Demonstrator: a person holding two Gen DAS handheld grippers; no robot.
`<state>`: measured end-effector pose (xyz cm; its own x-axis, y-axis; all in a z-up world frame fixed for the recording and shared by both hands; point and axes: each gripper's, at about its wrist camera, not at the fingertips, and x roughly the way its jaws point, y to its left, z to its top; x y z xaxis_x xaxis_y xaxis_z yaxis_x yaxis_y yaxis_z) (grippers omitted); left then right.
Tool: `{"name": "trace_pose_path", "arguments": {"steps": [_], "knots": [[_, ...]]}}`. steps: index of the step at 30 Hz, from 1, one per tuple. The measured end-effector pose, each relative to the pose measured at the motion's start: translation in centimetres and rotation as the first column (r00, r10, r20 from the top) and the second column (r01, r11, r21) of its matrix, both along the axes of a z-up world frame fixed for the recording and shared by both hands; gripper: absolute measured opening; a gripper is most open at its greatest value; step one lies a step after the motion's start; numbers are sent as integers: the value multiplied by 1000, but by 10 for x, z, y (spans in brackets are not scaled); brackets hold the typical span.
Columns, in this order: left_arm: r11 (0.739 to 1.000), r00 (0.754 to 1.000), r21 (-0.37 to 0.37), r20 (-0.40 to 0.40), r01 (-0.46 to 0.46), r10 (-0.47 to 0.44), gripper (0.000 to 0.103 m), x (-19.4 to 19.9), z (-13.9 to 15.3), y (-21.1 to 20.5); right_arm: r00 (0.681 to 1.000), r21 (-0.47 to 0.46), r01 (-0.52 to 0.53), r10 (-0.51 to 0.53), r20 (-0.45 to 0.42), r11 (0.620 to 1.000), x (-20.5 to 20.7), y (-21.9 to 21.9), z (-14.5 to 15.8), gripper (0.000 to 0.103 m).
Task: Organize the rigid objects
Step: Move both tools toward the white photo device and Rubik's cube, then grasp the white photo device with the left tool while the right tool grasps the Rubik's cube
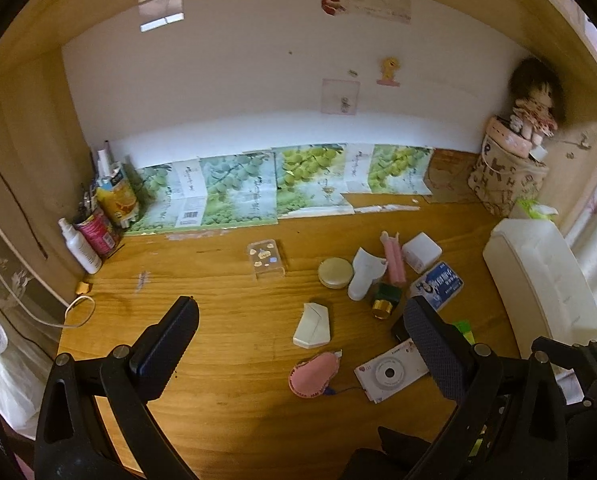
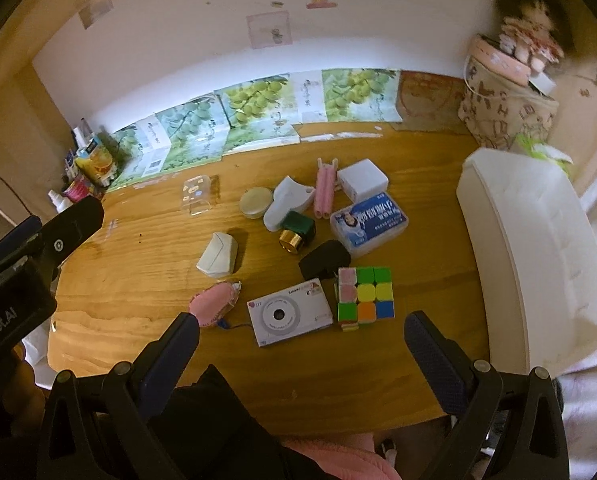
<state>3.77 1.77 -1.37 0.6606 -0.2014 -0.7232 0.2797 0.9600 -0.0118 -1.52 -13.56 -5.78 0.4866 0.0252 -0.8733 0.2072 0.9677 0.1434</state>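
A cluster of small objects lies on the wooden desk [image 2: 146, 280]: a white toy camera [image 2: 289, 317], a colour cube [image 2: 363, 294], a pink pouch [image 2: 215, 303], a white faceted box [image 2: 217, 258], a black case [image 2: 324, 258], a green bottle with gold cap [image 2: 296, 232], a blue-and-white box [image 2: 368, 222], a white charger [image 2: 362, 185], pink tubes [image 2: 324, 194], a round tin [image 2: 255, 202] and a clear case [image 2: 196, 194]. My right gripper [image 2: 301, 338] is open, just in front of the camera. My left gripper [image 1: 300, 326] is open above the desk, near the faceted box [image 1: 312, 326]; the camera [image 1: 390, 374] lies by its right finger.
A white plastic bin [image 2: 534, 252] stands at the right edge of the desk. A patterned basket [image 2: 502, 112] with a doll on it stands at the back right. Cans and bottles [image 1: 98, 216] stand at the back left. Fruit-print cartons [image 1: 238, 188] line the back wall.
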Motion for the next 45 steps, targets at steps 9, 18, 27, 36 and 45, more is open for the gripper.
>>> {"name": "trace_pose_path", "arguments": {"steps": [9, 18, 27, 36, 45], "knots": [[997, 989, 2, -132, 75, -74, 102, 6, -26, -8, 992, 27, 91, -88, -86, 995, -12, -5, -19, 103], [996, 965, 7, -249, 92, -87, 102, 13, -45, -27, 978, 65, 128, -115, -171, 990, -11, -31, -37, 103], [994, 931, 2, -351, 113, -105, 102, 24, -59, -66, 976, 61, 158, -147, -164, 986, -10, -79, -33, 100], [996, 898, 28, -434, 90, -69, 102, 33, -75, -100, 981, 63, 152, -143, -131, 986, -7, -127, -26, 100], [994, 811, 85, -574, -71, 107, 102, 43, -109, -96, 989, 76, -13, 24, -146, 997, 14, -134, -31, 100]]}}
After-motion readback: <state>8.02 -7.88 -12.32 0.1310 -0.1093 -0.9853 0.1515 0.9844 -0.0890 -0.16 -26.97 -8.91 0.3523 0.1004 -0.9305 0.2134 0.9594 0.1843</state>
